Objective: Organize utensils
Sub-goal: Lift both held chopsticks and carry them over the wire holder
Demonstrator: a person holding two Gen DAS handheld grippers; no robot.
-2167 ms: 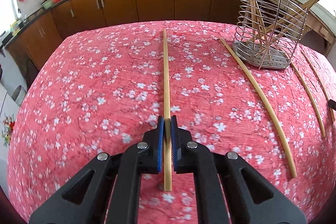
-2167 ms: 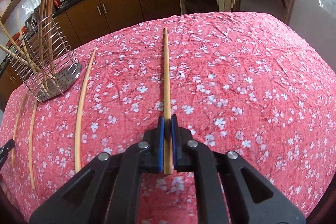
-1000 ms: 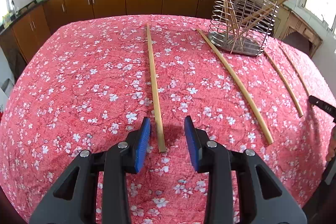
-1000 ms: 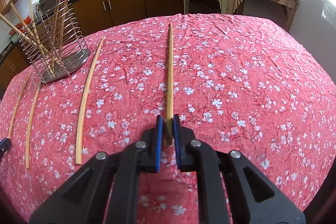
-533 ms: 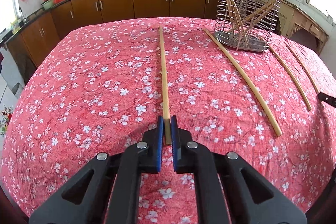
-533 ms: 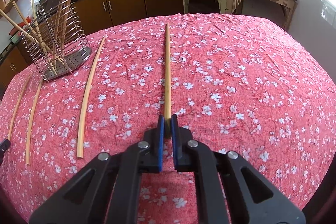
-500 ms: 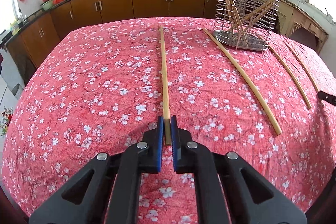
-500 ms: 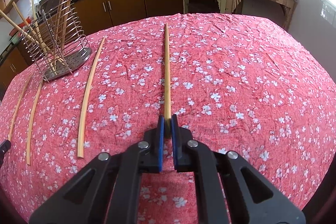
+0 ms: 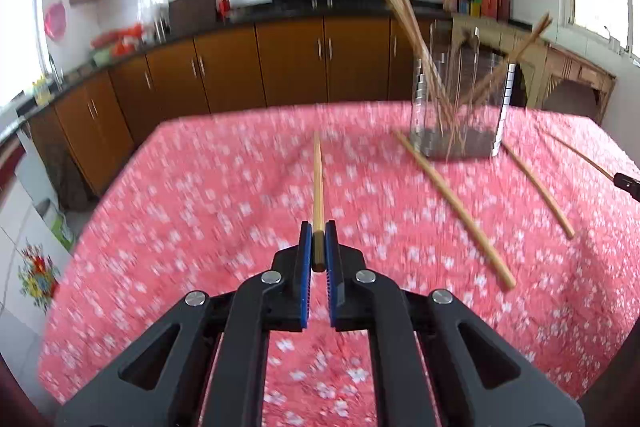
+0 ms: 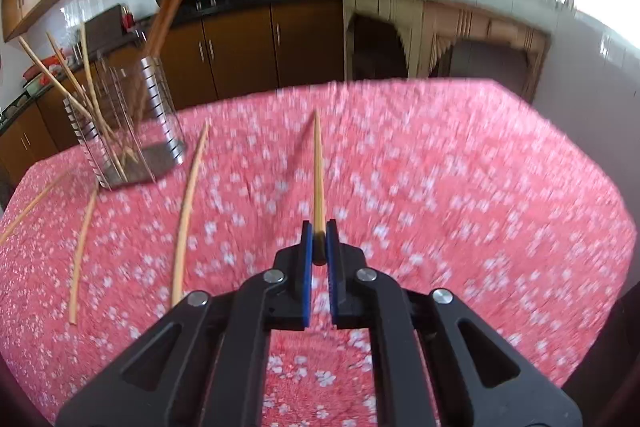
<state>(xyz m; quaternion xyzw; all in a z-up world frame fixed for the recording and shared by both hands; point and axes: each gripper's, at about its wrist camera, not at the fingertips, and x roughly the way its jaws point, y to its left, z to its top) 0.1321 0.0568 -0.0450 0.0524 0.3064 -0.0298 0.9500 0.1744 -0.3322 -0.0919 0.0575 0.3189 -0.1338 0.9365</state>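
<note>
Two long pale bamboo chopsticks: left gripper (image 9: 319, 245) clamps one (image 9: 318, 183), right gripper (image 10: 319, 241) another (image 10: 317, 171); wire holder (image 9: 458, 95) at 1 o'clock; no legible writing.

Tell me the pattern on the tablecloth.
Red tablecloth scattered with small white flowers; clearest in the right wrist view.

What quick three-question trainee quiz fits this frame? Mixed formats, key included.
1. True or false: the left tongs are shut on a chopstick.
2. How many loose chopsticks lie on the tablecloth in the right wrist view? A) one B) three C) six
3. Fill in: the sorted chopsticks stand in a wire ____.

Key: 1 true; 2 B; 3 holder. The right tongs also grip a chopstick.
</note>
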